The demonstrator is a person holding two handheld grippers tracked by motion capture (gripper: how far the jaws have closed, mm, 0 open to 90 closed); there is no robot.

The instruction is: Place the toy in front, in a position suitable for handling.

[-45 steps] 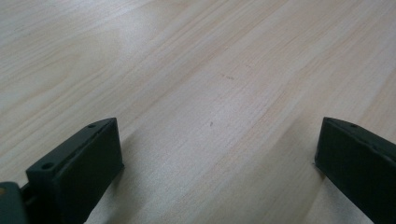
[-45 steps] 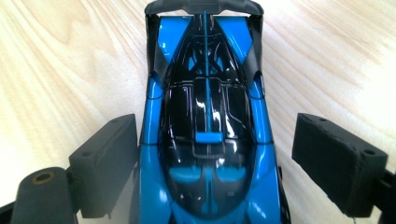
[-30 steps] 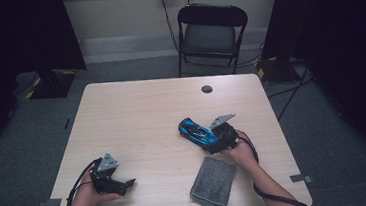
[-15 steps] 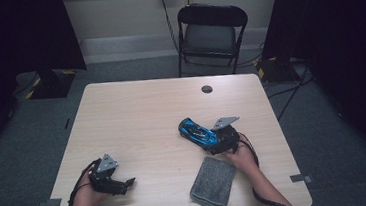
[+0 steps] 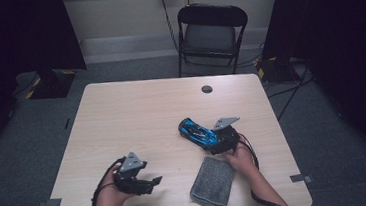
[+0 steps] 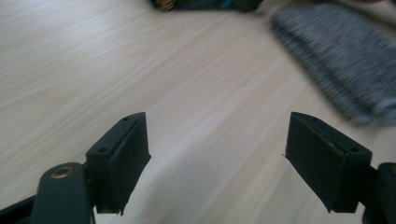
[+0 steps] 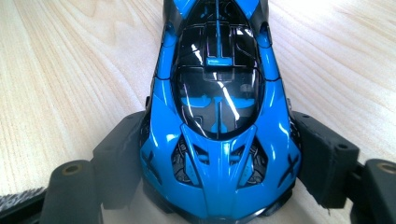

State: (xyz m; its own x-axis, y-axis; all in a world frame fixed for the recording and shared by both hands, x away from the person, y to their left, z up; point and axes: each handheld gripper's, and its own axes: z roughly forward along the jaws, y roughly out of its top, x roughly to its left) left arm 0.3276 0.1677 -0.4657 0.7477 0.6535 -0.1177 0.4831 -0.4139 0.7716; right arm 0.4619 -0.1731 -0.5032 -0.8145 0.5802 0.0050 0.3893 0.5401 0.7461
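High view: one toy car (image 5: 197, 132), blue and black, one grey cloth (image 5: 212, 182), two grippers and one folding chair (image 5: 209, 35) beyond the one table (image 5: 136, 112). The right gripper (image 5: 213, 140) has the car's near end between its jaws; in the right gripper view both pads (image 7: 322, 158) sit against the car's flanks (image 7: 219, 140), the jaws clamped on it at a wide spacing after closing in slightly. The cloth lies just behind and to the inner side of that gripper, flat on the table and apart from the car. The left gripper (image 5: 150, 183) holds nothing: in the left gripper view its jaws stand apart over bare wood, having just been closing part way, with the cloth (image 6: 336, 60) ahead and to their right. Against the earlier frame, the left gripper has shifted toward the cloth and lifted a little; the right gripper, car and cloth lie as before.
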